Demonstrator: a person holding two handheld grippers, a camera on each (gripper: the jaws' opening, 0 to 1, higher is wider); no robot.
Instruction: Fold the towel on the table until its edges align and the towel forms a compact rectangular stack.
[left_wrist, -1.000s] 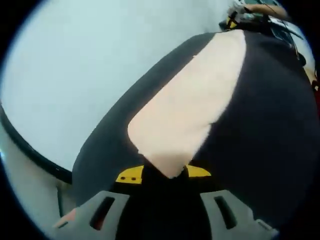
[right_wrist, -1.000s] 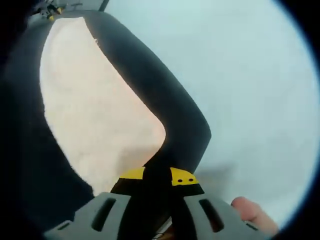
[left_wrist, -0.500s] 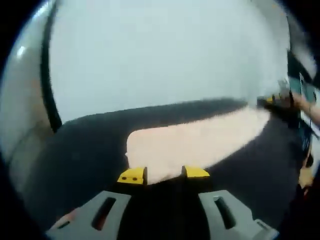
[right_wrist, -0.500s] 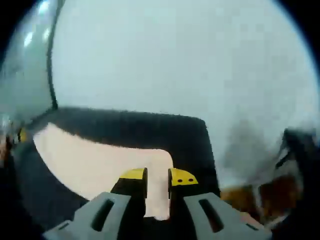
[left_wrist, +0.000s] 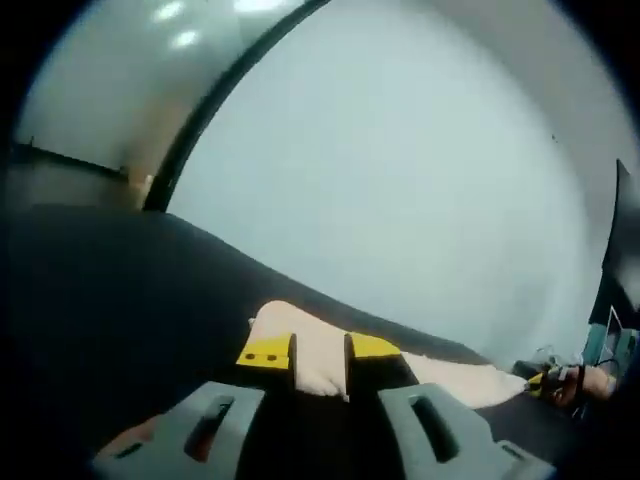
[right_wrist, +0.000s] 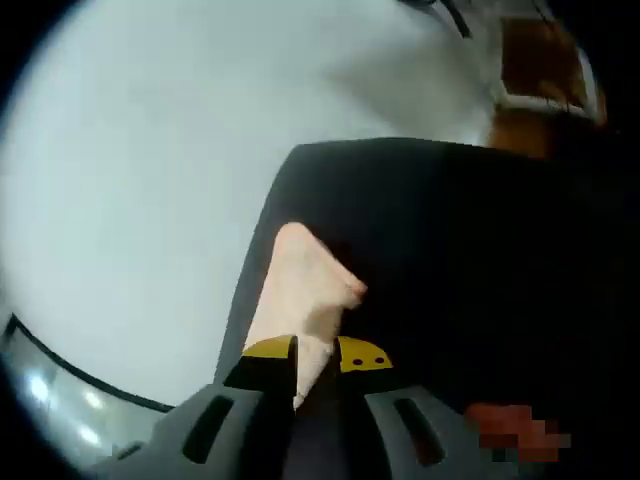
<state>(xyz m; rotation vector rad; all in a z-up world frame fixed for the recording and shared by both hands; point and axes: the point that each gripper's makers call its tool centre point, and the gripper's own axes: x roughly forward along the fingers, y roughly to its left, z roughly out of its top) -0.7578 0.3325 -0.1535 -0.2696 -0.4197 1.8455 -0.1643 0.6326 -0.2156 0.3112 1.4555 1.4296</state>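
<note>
Between the yellow-tipped jaws of the left gripper (left_wrist: 319, 352) sits a corner of the pale towel (left_wrist: 330, 355), pinched with only a narrow gap left. The right gripper (right_wrist: 316, 357) does the same — its jaws are closed on a pale corner of the towel (right_wrist: 305, 290), which rises in a crumpled peak above the tips. Both corners lie over a dark mat (left_wrist: 110, 300) spread on the white table (left_wrist: 400, 180).

The main risk looks like a slip: each grip holds just a small bit of cloth near the jaw tips, so a quick pull or uneven lift could let a corner drop and leave the edges misaligned. If one hand travels further than the other, the fold would likely land skewed rather than as a neat rectangle.

From the left gripper view the towel runs off to the right as a thin pale strip towards the other gripper's yellow tip (left_wrist: 545, 381), and the table's dark curved edge (left_wrist: 215, 110) appears. The right gripper view shows the mat's straight corner (right_wrist: 290, 152) against the table (right_wrist: 140, 160) and a brown object (right_wrist: 540, 70) beyond — too blurred to name.
</note>
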